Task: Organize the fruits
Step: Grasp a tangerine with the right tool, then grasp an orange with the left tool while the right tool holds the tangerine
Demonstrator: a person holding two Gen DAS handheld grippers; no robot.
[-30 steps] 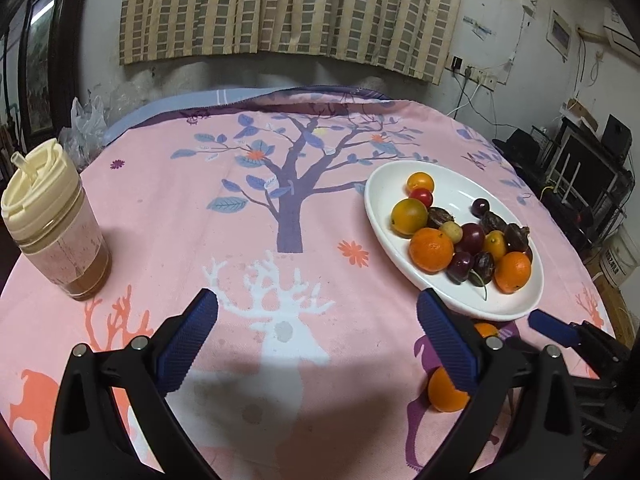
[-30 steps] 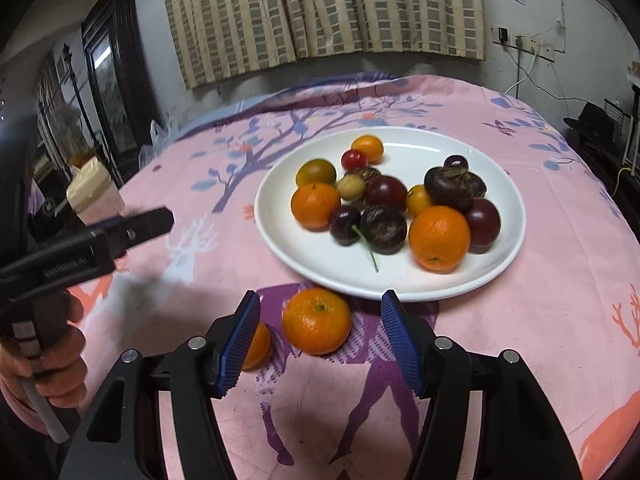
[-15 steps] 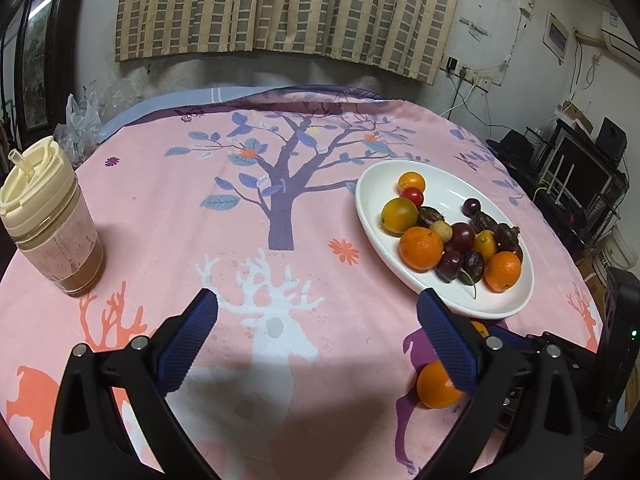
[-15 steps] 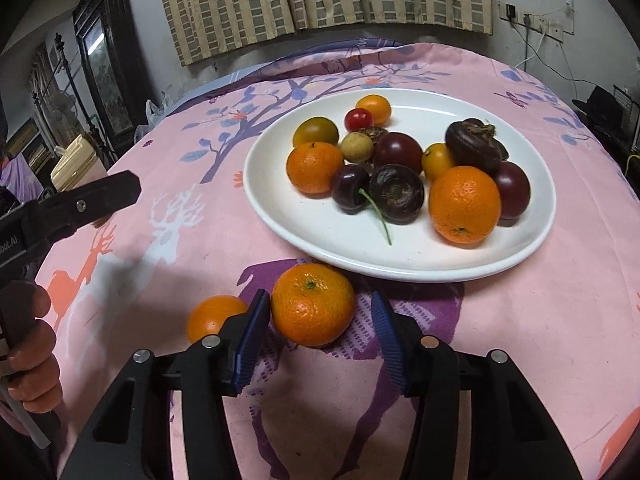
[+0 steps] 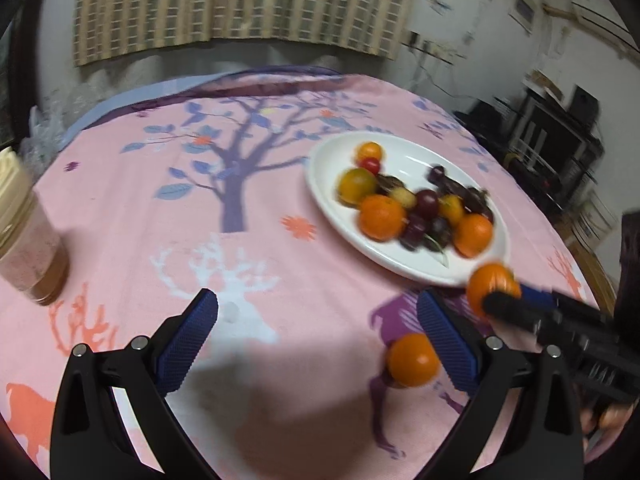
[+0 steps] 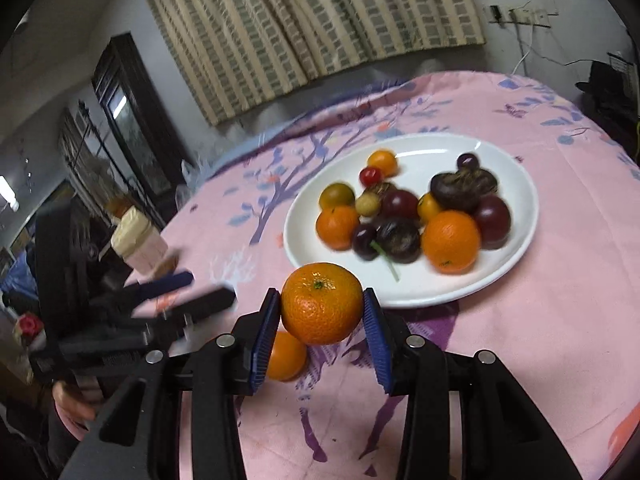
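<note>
My right gripper (image 6: 322,312) is shut on a mandarin (image 6: 321,303) and holds it above the cloth, just short of the near rim of the white plate (image 6: 516,160). The held mandarin also shows in the left wrist view (image 5: 493,282). The plate (image 5: 324,156) holds several oranges, dark plums, cherries and small tomatoes. A second small orange (image 5: 412,360) lies on the pink tablecloth, partly behind my right gripper's left finger (image 6: 285,356). My left gripper (image 5: 316,344) is open and empty, low over the cloth, with that small orange just inside its right finger.
A lidded cup of pinkish-brown drink (image 5: 24,236) stands at the table's left; it also shows in the right wrist view (image 6: 140,240). The round table has a pink tablecloth with tree and deer print (image 5: 224,184). Furniture and cables stand beyond the right edge.
My right gripper closed on the mandarin and lifted it off the cloth toward the plate. The left gripper shifted slightly; the small orange stayed on the cloth.
</note>
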